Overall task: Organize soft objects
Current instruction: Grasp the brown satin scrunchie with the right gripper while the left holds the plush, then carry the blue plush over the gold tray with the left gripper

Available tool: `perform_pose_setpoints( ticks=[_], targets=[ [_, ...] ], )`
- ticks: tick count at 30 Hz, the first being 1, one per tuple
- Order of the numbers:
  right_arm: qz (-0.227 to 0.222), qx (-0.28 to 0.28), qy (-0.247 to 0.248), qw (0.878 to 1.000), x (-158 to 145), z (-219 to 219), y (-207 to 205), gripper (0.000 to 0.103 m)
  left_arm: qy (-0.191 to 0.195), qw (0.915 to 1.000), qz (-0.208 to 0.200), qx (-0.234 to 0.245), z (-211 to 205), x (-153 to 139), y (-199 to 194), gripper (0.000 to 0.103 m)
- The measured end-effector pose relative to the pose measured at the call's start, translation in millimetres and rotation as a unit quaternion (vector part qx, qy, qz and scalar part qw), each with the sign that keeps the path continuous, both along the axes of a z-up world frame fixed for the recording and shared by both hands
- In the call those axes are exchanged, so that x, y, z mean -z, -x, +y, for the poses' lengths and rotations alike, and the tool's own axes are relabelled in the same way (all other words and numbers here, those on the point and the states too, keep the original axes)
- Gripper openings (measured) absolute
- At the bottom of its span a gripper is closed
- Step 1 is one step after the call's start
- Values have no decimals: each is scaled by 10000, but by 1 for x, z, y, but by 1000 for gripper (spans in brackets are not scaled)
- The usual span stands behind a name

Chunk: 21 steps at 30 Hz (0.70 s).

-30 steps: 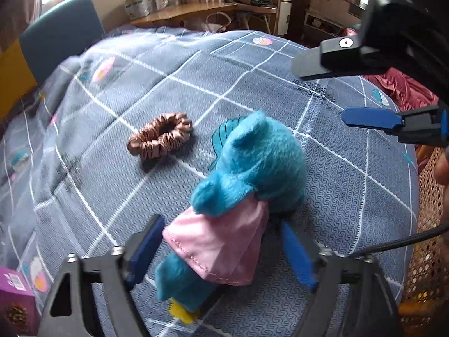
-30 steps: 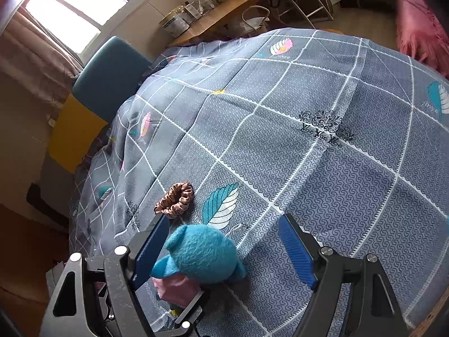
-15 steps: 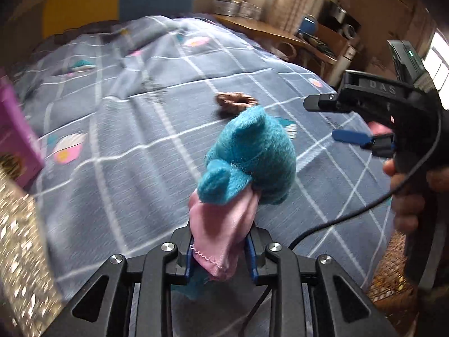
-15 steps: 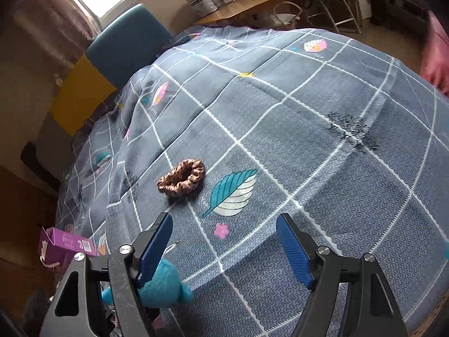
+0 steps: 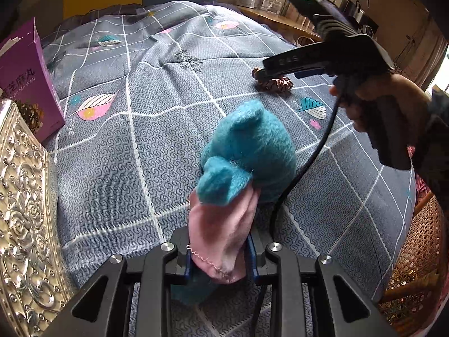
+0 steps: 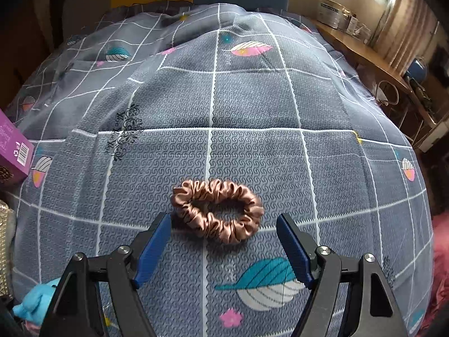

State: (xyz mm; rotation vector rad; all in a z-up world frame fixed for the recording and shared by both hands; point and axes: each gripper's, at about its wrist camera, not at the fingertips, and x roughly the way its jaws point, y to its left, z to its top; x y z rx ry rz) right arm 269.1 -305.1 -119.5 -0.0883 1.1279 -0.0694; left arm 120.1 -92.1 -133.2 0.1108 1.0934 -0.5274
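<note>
left gripper (image 5: 220, 261) is clenching the teal plush toy (image 5: 247, 151) by its pink skirt, its softest hold, at 6 o'clock. right gripper (image 6: 224, 248) is hanging spread wide, straddling the brown scrunchie (image 6: 217, 210) on the bedspread (image 6: 252, 98), likely to take it.

The left gripper (image 5: 220, 255), black-framed with blue finger pads, is clamped tight, its jaws nearly together at six o'clock of its own view. The right gripper (image 6: 224, 245), same black and blue build, has its jaws spread wide and tilts downward. A bare right hand (image 5: 384, 104) grips its handle at two o'clock, apparently squeezing a trigger.
</note>
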Motion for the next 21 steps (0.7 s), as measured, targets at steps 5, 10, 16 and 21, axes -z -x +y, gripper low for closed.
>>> perform_pose_setpoints(
  ticks=[5, 10, 16, 21],
  targets=[
    [112, -209, 53, 9997, 11, 2, -19, 85, -31, 10000, -15, 37, -4, 1, 0, 28],
    [152, -384, -192, 9990, 10, 5, -20, 38, -21, 10000, -61, 22, -5, 2, 1, 28],
    [474, -66, -396, 9981, 7, 3, 3, 13, 23, 10000, 3, -42, -4, 2, 0, 27],
    [561, 230, -909, 9940, 6, -3, 37, 14, 127, 9993, 243, -252, 2, -7, -10, 24]
  ],
)
